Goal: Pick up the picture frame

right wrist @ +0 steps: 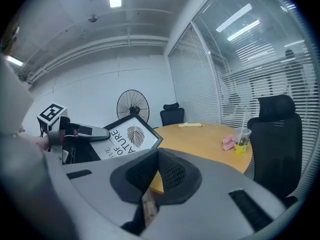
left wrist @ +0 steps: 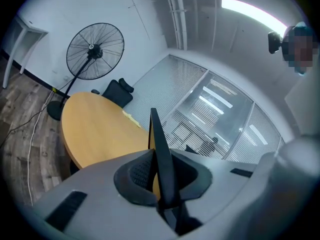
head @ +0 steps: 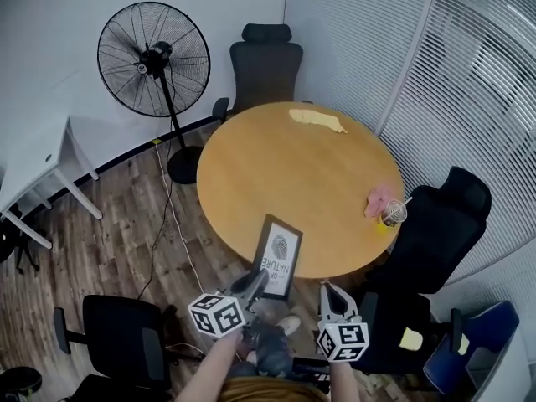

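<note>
Because the left tongs (head: 258,283) are clenched on only one thin edge of the frame (head: 279,256), which hangs tilted in the air at the near rim of the tabletop (head: 293,166), your biggest risk is the frame pivoting or slipping out and striking that rim or the floor. A swing toward the chair (head: 126,333) on your left could also knock it loose. The right tongs (head: 329,291) are closed on nothing, near the frame, so they give it no support. Ahead, the tabletop is mostly bare. The cloth (head: 316,121) and cup (head: 394,213) sit well apart from the frame, at the far and right edges.
</note>
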